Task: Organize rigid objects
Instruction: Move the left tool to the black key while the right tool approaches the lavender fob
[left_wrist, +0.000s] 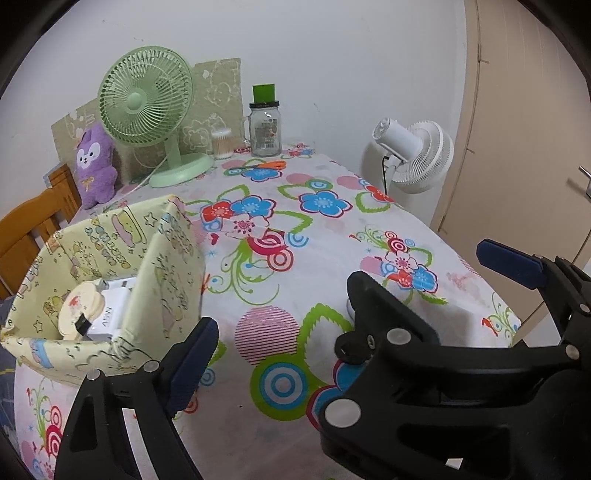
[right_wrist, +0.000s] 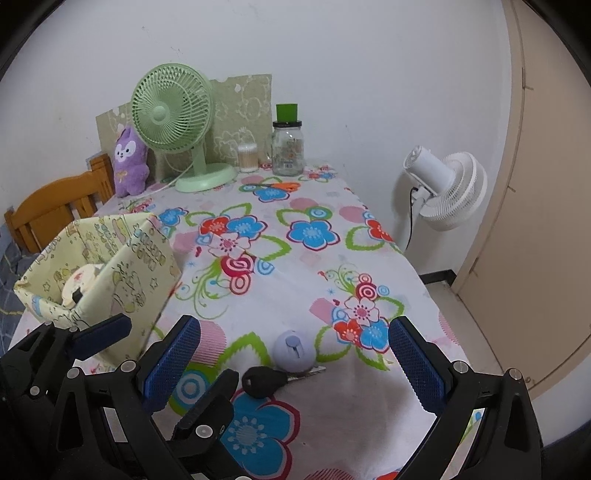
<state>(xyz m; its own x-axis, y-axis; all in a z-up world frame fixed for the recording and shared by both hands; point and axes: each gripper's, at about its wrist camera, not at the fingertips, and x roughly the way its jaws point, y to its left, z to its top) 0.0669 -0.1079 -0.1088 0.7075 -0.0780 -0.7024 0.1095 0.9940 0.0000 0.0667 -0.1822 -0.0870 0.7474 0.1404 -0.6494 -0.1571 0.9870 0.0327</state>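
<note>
Covering the surface (right_wrist: 325, 280), a flowered cloth carries a yellow cartoon-print storage box (right_wrist: 122, 266) at the left, holding a white charger (left_wrist: 110, 314) and a cream round item (left_wrist: 79, 308). The right gripper (right_wrist: 295, 354) hovers with jaws wide apart and empty, framing a lavender round object (right_wrist: 294, 350) and black key (right_wrist: 264, 380). The left gripper (left_wrist: 347, 295), jaws likewise spread, holds nothing beside the box.

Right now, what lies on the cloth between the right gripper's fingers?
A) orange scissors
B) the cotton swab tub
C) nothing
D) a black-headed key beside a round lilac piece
D: in the right wrist view the black-headed key lies touching the round lilac piece, between the open right gripper fingers.
</note>
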